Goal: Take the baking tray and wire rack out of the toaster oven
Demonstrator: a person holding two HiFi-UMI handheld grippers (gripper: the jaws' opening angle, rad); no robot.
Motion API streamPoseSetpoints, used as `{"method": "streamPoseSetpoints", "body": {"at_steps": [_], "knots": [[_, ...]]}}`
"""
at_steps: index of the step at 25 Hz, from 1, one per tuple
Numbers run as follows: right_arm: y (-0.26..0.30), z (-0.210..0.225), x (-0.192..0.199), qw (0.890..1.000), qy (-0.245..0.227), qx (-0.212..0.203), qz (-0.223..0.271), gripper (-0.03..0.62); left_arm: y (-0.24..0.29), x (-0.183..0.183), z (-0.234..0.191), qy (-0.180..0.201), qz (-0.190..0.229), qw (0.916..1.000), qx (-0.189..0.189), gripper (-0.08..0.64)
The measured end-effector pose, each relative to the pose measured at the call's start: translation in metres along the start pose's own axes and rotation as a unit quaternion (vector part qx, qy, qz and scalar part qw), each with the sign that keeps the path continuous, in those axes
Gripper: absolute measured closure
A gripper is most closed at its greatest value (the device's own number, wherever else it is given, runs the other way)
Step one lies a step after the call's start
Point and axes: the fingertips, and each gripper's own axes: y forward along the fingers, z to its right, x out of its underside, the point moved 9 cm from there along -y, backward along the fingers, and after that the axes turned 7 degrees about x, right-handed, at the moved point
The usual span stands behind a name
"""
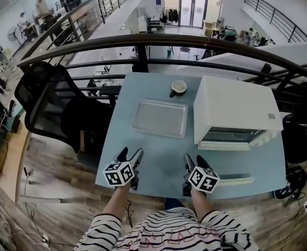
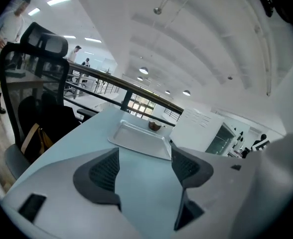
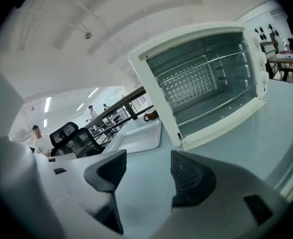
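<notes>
Left gripper (image 1: 130, 155) and right gripper (image 1: 194, 162) are both open and empty over the near end of the table (image 1: 158, 163); the baking tray (image 1: 160, 117) is already out of the oven.

The left gripper's (image 2: 145, 166) jaws stand apart with only bare tabletop between them, aimed at the baking tray (image 2: 139, 139), which lies flat mid-table, left of the white toaster oven (image 1: 234, 106) and clear of it. The right gripper's (image 3: 149, 171) jaws are likewise spread on nothing, facing the toaster oven (image 3: 201, 83), whose door hangs open. Thin metal bars (image 3: 201, 68) cross its cavity, and whether they are the wire rack cannot be told. A pale flat strip (image 1: 236, 180) lies just right of the right gripper. A small cup (image 1: 178, 87) sits beyond the tray, and a black chair (image 1: 49, 103) stands left of the table.
</notes>
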Motion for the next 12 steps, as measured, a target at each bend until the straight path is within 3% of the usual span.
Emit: {"method": "streamPoseSetpoints", "body": {"at_steps": [6, 12], "knots": [[-0.064, 0.018, 0.025, 1.0, 0.007, 0.0, 0.024, 0.324, -0.055, 0.029, 0.037, 0.046, 0.014, 0.9987, 0.016, 0.221], [-0.119, 0.039, 0.044, 0.999, 0.014, 0.011, 0.051, 0.362, -0.1, 0.062, 0.066, 0.058, 0.027, 0.9974, 0.033, 0.221]]}}
